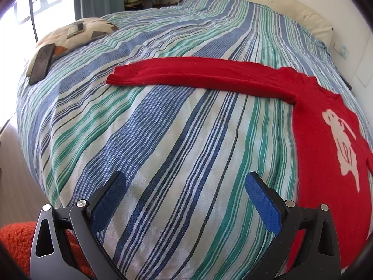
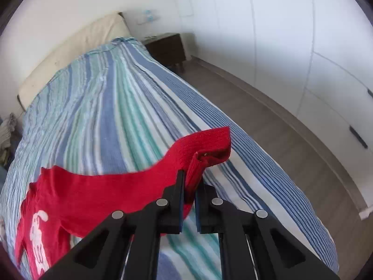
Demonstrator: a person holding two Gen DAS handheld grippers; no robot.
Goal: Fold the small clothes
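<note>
**Red sweater pinched at its sleeve cuff**

Red knit sweater with a white animal motif [image 1: 331,126] lies on the blue-green striped bedspread [image 1: 163,140]. The right gripper [image 2: 190,186] is clenched on one sleeve's cuff [image 2: 209,142], lifting it. The left gripper [image 1: 186,191] hangs spread, empty, above bare bedspread.

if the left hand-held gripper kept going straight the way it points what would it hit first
Most likely the striped blue, green and white bedspread: the open left hand-held gripper points down at bare cover, nothing between its fingers.
</note>
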